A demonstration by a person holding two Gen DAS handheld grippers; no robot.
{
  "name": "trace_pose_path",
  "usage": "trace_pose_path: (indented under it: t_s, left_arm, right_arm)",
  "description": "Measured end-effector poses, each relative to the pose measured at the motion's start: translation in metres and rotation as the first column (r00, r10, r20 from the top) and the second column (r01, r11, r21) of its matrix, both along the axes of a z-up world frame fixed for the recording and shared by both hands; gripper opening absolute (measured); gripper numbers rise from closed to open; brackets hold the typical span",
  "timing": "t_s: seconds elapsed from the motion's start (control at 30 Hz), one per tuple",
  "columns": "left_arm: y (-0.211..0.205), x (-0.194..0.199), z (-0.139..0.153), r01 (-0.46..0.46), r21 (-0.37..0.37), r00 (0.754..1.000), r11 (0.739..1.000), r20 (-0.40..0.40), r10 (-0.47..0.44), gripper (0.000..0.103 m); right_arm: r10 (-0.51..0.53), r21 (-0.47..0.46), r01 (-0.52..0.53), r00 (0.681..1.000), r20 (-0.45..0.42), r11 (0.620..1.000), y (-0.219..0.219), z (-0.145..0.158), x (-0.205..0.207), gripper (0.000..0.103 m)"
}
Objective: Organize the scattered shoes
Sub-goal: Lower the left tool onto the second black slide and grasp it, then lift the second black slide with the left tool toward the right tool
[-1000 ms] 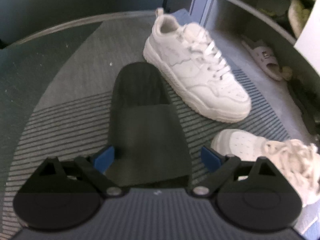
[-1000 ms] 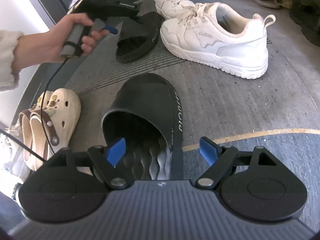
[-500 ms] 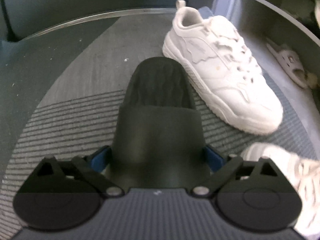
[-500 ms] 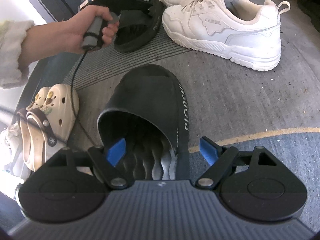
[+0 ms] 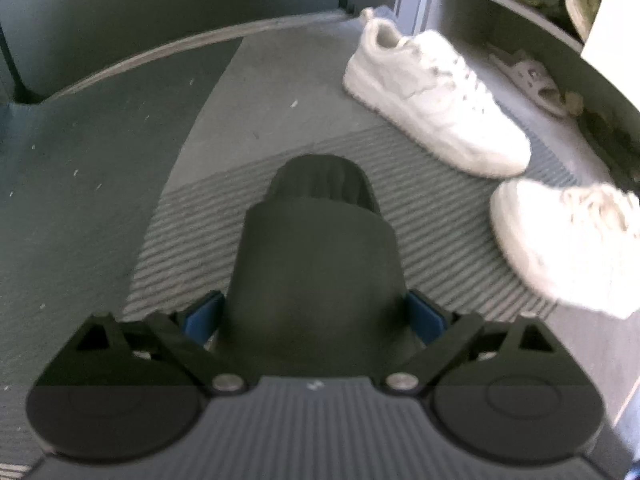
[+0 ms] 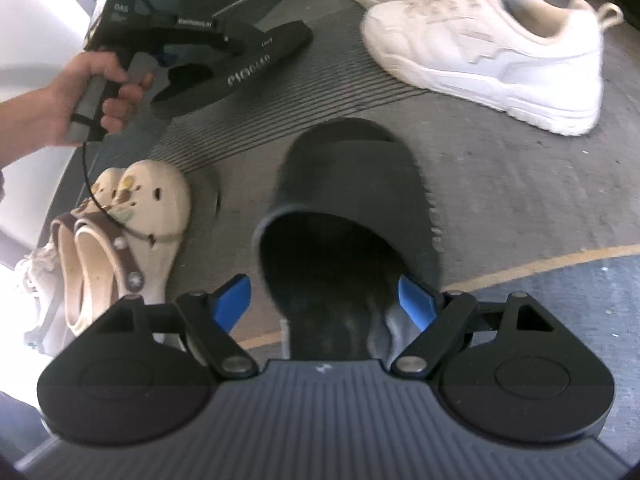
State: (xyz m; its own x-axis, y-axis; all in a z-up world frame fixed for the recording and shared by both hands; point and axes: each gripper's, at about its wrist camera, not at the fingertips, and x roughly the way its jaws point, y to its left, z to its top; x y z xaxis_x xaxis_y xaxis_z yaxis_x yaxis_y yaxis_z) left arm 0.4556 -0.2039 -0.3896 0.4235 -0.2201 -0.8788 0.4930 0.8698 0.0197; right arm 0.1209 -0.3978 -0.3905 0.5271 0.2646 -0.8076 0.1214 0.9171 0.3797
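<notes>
Black slide (image 5: 316, 264) clamped in left tool (image 5: 314, 316), lifted.

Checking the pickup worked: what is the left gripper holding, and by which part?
The left gripper, its jaws having just closed in, holds the black slide by both sides of its strap, toe end nearest.

The black slipper (image 6: 240, 76) up in the air is showing light letters along its side. They are looking like "PIONEER", upside down and a bit blurry. The black tool (image 6: 160, 32) holding it is showing "DAS" in small white letters near its back end, and another white word on its arm is staying too tiny to read.
</notes>
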Motion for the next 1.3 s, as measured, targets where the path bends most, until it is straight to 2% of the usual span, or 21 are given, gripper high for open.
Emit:
trace_pose_path:
  t_s: [0.1,0.17,0.3,0.47,0.53,0.6,0.67,0.7,0.73,0.77,0.87,0.9,0.93,0.97,1.0,1.03,1.1,1.17,1.23,1.27,1.3]
  left_arm:
    - [0.02,0.007,-0.011,-0.041,0.01,0.997,0.999,-0.06,0.041,0.099]
    - [0.028,0.012,-0.011,-0.059,-0.034,0.995,0.998,-0.083,0.056,0.1]
    - [0.033,0.017,-0.006,-0.106,-0.062,0.987,0.992,-0.127,0.098,0.099]
    - [0.057,0.0,0.026,-0.199,-0.153,0.967,0.968,-0.19,0.169,0.099]
    - [0.065,-0.014,0.05,-0.21,-0.158,0.965,0.965,-0.194,0.178,0.099]
    - [0.071,-0.027,0.073,-0.208,-0.152,0.967,0.966,-0.182,0.18,0.099]
    - [0.08,-0.049,0.118,-0.205,-0.155,0.972,0.966,-0.151,0.182,0.099]
    - [0.083,-0.054,0.128,-0.208,-0.155,0.972,0.966,-0.146,0.186,0.099]
    - [0.088,-0.07,0.162,-0.222,-0.145,0.97,0.964,-0.137,0.202,0.099]
    - [0.09,-0.077,0.178,-0.227,-0.137,0.969,0.964,-0.133,0.21,0.099]
    - [0.093,-0.107,0.241,-0.249,-0.108,0.965,0.962,-0.108,0.238,0.099]
    - [0.094,-0.121,0.27,-0.259,-0.102,0.964,0.961,-0.094,0.25,0.099]
    - [0.094,-0.127,0.281,-0.263,-0.105,0.963,0.959,-0.089,0.254,0.1]
    - [0.094,-0.14,0.307,-0.273,-0.118,0.961,0.955,-0.075,0.265,0.1]
    - [0.095,-0.155,0.333,-0.288,-0.138,0.957,0.948,-0.058,0.283,0.1]
    - [0.095,-0.161,0.343,-0.302,-0.144,0.953,0.942,-0.055,0.297,0.1]
    - [0.098,-0.187,0.378,-0.375,-0.179,0.927,0.91,-0.06,0.37,0.103]
    - [0.107,-0.223,0.417,-0.414,-0.273,0.909,0.868,-0.067,0.412,0.103]
    - [0.114,-0.247,0.436,-0.436,-0.315,0.896,0.843,-0.061,0.44,0.103]
    - [0.119,-0.263,0.446,-0.463,-0.333,0.878,0.821,-0.049,0.476,0.103]
    - [0.122,-0.272,0.451,-0.476,-0.336,0.868,0.813,-0.032,0.495,0.103]
  right_arm:
    - [0.029,-0.023,-0.029,1.0,0.005,0.999,0.008,0.004,-0.001,0.083]
    - [0.032,-0.031,-0.032,0.999,0.003,0.999,0.011,0.006,-0.002,0.083]
    - [0.028,-0.042,-0.028,1.0,0.011,0.999,0.011,0.01,0.0,0.083]
    - [0.08,-0.091,-0.074,0.995,0.061,0.993,0.012,0.029,0.002,0.083]
    - [0.117,-0.12,-0.107,0.99,0.077,0.987,0.013,0.041,0.005,0.083]
    - [0.202,-0.17,-0.182,0.973,0.108,0.968,0.018,0.07,0.013,0.083]
    - [0.293,-0.204,-0.26,0.944,0.153,0.944,0.022,0.11,0.022,0.083]
    - [0.324,-0.215,-0.286,0.931,0.17,0.934,0.023,0.129,0.026,0.083]
    - [0.351,-0.222,-0.31,0.92,0.175,0.924,0.025,0.144,0.03,0.083]
    - [0.377,-0.23,-0.334,0.908,0.18,0.914,0.026,0.158,0.033,0.083]
    - [0.529,-0.329,-0.457,0.829,0.178,0.827,0.042,0.224,0.045,0.083]
    - [0.566,-0.366,-0.481,0.807,0.17,0.797,0.048,0.24,0.048,0.083]
    - [0.578,-0.377,-0.49,0.8,0.164,0.786,0.05,0.245,0.049,0.083]
    - [0.616,-0.409,-0.524,0.777,0.128,0.747,0.06,0.26,0.054,0.083]
    - [0.636,-0.43,-0.544,0.766,0.095,0.72,0.068,0.267,0.059,0.083]
    - [0.653,-0.449,-0.563,0.755,0.062,0.694,0.076,0.275,0.063,0.083]
    - [0.642,-0.469,-0.566,0.767,0.003,0.678,0.094,0.288,0.078,0.083]
    - [0.567,-0.413,-0.518,0.824,-0.007,0.749,0.099,0.292,0.095,0.083]
    - [0.506,-0.34,-0.476,0.862,0.0,0.811,0.099,0.29,0.106,0.083]
    - [0.478,-0.304,-0.454,0.878,0.006,0.837,0.099,0.287,0.112,0.083]
    - [0.449,-0.268,-0.43,0.893,0.011,0.862,0.1,0.285,0.117,0.083]
